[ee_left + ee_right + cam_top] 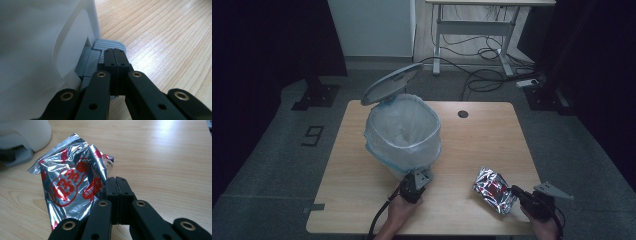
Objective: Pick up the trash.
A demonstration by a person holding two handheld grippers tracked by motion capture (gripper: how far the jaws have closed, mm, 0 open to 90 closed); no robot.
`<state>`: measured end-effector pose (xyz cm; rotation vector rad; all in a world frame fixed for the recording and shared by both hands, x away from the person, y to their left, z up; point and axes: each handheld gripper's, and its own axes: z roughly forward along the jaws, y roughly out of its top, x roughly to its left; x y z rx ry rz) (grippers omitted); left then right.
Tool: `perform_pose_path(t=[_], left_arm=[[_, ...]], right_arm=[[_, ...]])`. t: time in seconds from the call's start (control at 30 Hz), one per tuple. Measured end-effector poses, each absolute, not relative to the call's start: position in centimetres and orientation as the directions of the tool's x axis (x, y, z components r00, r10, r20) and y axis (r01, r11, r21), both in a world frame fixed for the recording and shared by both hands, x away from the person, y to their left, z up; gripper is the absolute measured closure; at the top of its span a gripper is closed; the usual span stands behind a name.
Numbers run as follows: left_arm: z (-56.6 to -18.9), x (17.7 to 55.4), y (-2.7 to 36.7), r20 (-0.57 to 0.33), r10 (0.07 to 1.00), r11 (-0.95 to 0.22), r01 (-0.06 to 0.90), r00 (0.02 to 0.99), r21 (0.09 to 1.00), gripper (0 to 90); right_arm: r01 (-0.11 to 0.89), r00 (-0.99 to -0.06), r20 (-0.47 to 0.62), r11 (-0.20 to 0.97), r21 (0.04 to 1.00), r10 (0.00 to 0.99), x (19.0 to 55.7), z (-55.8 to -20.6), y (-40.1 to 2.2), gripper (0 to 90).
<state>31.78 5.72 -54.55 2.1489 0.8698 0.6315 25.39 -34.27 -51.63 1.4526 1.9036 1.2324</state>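
Note:
A white pedal bin (pixel 435 131) with a pale liner stands on the wooden table's left half, its grey lid (pixel 392 83) tipped up. My left gripper (pixel 418 175) is shut at the bin's base. In the left gripper view its closed tips (pixel 115 51) rest on the grey ribbed pedal (pixel 110 44) beside the bin's wall (pixel 37 50). A crinkled silver foil packet (pixel 493 188) with red print lies at the front right. My right gripper (pixel 515 192) is shut on the packet's near edge. In the right gripper view the packet (pixel 72 182) rises just left of the closed jaws (pixel 115 180).
The table (pixel 492 135) has a round cable hole (pixel 463 114) near its back edge. The bin's base (pixel 25 132) and pedal (pixel 17 157) lie left of the packet. On the floor behind are a white desk frame (pixel 477 30) and loose cables.

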Motion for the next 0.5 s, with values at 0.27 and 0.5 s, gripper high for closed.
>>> perform_pose_path(t=[0.27,0.5], left_arm=[[-54.5,31.8,5.7,0.164,0.740,-0.512,0.387,0.652,0.767,90.0],[-54.5,31.8,5.8,0.161,0.740,-0.510,0.388,0.653,0.768,90.0]], right_arm=[[0.496,-0.357,0.190,0.013,0.868,0.915,25.4,-50.6,-34.6,89.5],[0.485,-0.367,0.205,-0.001,0.874,0.907,25.5,-50.1,-34.5,89.6]])
